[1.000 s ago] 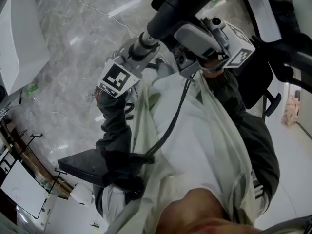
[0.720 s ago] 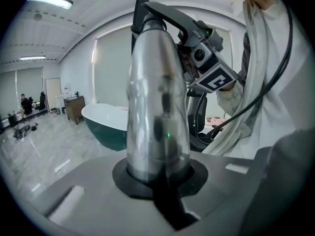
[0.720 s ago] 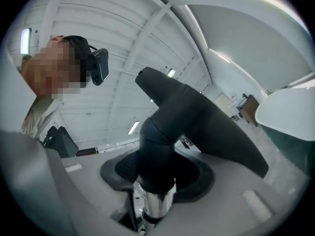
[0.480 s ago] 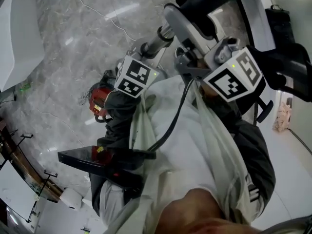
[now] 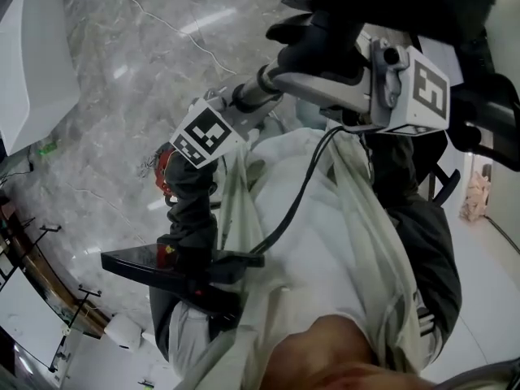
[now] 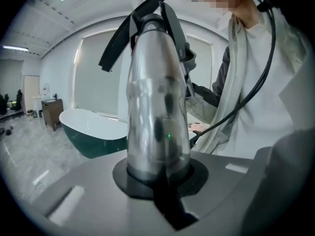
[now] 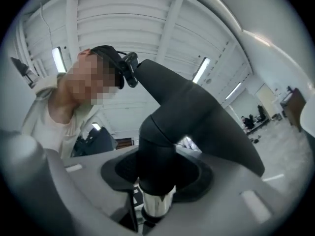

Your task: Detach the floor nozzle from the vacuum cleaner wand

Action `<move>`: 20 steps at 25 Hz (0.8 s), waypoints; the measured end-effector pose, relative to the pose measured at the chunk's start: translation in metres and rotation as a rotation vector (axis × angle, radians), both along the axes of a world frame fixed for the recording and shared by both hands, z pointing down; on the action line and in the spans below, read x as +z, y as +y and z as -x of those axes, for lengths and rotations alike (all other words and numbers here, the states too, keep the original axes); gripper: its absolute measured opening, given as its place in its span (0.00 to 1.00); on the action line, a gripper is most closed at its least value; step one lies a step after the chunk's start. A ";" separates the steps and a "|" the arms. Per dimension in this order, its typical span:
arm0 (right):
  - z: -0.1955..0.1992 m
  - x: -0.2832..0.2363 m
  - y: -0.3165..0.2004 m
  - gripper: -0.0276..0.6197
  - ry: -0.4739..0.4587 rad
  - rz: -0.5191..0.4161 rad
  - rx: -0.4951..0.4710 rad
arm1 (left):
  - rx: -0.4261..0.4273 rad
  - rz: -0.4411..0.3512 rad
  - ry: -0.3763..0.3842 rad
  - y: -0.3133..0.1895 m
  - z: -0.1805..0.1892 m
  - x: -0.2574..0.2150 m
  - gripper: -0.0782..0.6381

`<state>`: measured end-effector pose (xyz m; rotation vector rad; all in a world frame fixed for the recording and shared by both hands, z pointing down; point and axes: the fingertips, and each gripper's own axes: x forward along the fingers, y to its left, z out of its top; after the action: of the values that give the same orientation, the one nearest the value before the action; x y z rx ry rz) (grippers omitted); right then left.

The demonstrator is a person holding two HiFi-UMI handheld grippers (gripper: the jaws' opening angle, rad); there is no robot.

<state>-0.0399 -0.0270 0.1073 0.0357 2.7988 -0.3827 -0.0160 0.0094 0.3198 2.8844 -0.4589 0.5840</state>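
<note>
The left gripper (image 6: 160, 181) was clamped tight on the silver wand (image 6: 157, 107). The wand ran straight out from between its jaws to the black floor nozzle (image 7: 197, 117) at the far end. The right gripper (image 7: 156, 200) sat at that far end of the wand. Its jaws had just been closing with the nozzle's black neck between them. They appeared to be pressing on the neck, though the contact itself was hard to make out in the right gripper view. Just below the neck a short bright stub of wand showed, so nozzle and wand were joined, not parted.

In the head view the wand slanted up to the right, held in the air in front of the person's white top (image 5: 325, 258). The left gripper's marker cube (image 5: 203, 132) lay at the wand's lower end, and the right gripper's marker cube (image 5: 426, 88) lay to the right of its upper end. A black cable (image 5: 296, 193) hung below the wand, and the grey marble floor (image 5: 122, 71) spread out to its left. Beyond the wand, in the left gripper view, stood a white and green bathtub (image 6: 88, 132).
</note>
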 end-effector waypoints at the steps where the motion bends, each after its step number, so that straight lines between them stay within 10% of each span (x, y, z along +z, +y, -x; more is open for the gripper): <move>1: 0.002 0.003 -0.008 0.29 0.025 0.040 0.068 | -0.040 0.004 -0.017 -0.005 0.003 0.002 0.17; 7: -0.022 0.039 -0.057 0.29 0.109 0.343 0.591 | -0.260 0.047 -0.165 -0.025 0.004 0.029 0.17; 17: -0.025 0.034 -0.016 0.29 0.070 0.154 -0.018 | 0.048 0.103 -0.117 0.008 -0.009 0.023 0.17; 20: -0.025 0.039 -0.019 0.29 0.062 0.151 -0.021 | 0.038 0.120 -0.129 0.004 -0.008 0.030 0.17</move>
<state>-0.0151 -0.0458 0.1468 0.0192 2.8235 -0.6085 -0.0078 0.0138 0.3495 2.7575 -0.3733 0.7799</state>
